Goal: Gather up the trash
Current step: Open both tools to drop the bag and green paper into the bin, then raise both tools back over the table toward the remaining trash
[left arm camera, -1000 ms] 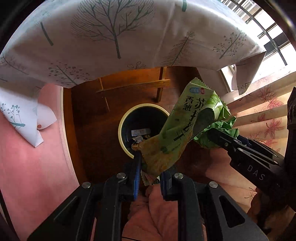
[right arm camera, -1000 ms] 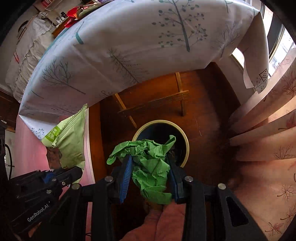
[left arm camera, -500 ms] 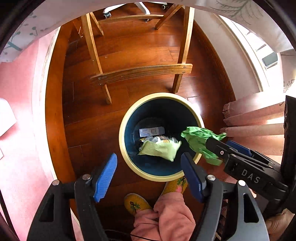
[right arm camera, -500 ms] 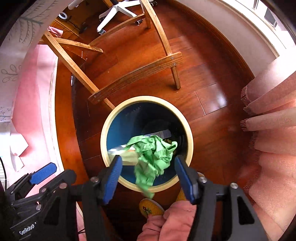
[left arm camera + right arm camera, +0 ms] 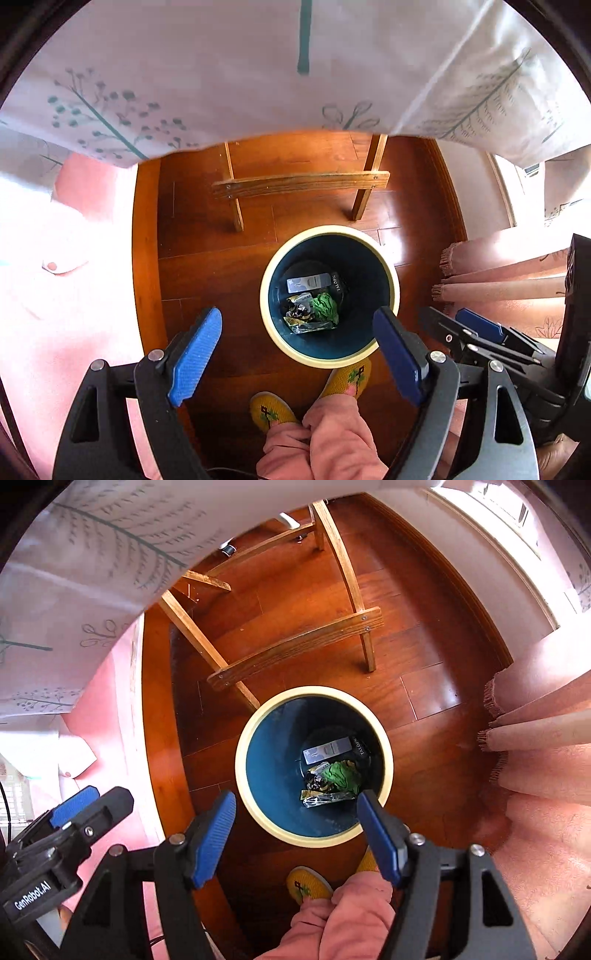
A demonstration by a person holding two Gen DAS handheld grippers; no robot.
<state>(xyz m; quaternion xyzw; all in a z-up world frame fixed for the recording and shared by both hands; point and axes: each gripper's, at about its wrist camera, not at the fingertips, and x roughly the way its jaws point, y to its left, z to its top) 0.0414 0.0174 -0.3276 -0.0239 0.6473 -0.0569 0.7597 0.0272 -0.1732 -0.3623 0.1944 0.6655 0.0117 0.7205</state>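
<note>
Because both loads are dropped, the left gripper [image 5: 297, 354] and right gripper [image 5: 297, 836] hang with fingers wide and empty above the trash bin [image 5: 258, 818], where the green crumpled wrapper [image 5: 341, 773] lies at the bottom.

Place: you're in a home living or dining room.
Floor: polished wood floorboards [image 5: 424, 686].
Furniture: tree-print tablecloth [image 5: 258, 74] over wooden table legs [image 5: 299, 184], far.
Right: pink fringed curtains [image 5: 535, 738].
Near: your yellow slippers [image 5: 271, 410].
</note>
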